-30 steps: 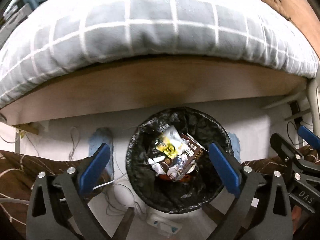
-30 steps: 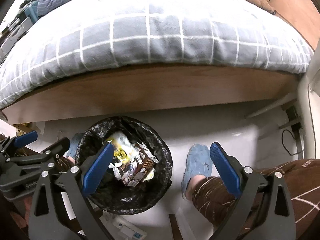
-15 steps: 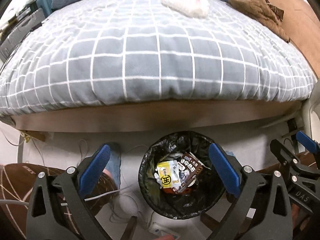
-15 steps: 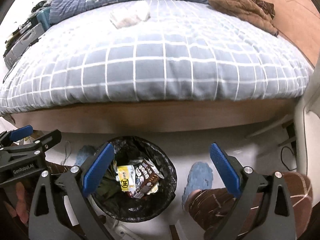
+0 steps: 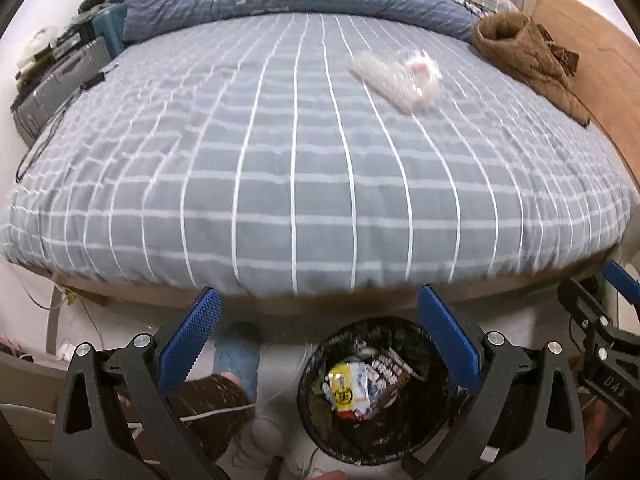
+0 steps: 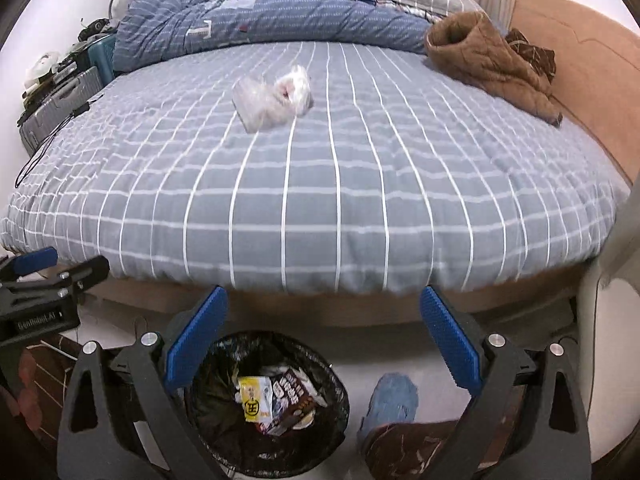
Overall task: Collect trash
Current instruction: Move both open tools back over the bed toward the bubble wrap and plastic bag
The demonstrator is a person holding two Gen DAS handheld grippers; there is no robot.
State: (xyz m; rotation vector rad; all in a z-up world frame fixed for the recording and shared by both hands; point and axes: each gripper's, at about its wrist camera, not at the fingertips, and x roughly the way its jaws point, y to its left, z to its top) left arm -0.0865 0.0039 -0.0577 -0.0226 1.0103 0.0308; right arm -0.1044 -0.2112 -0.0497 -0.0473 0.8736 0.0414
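Two tools are held low over the floor at the foot of the bed, both with jaws spread wide and nothing between them. Nearest, the bin [image 5: 374,392] is seen just below and between the pads of the left tool [image 5: 316,344]; from the right tool [image 6: 320,344] it lies down and to the left. Wrappers are already gathered inside the bin, a yellow packet [image 6: 253,399] uppermost. Just beside the bin, a blue slipper [image 6: 394,400] and a brown trouser leg of the person are seen on the floor.

Beyond the bin, the bed [image 6: 320,200] rises, and well up its checked cover, far from the bin, the remaining trash is found: a crumpled clear bag [image 6: 276,98]. Its long axis is judged to run slantwise across the cover. It lies ahead and right of centre for the left tool, ahead and slightly left of centre for the right tool, so the right tool is judged the better lined up. A long forward reach over the bed's near edge is called for. A brown jacket [image 6: 492,60] lies farther right.
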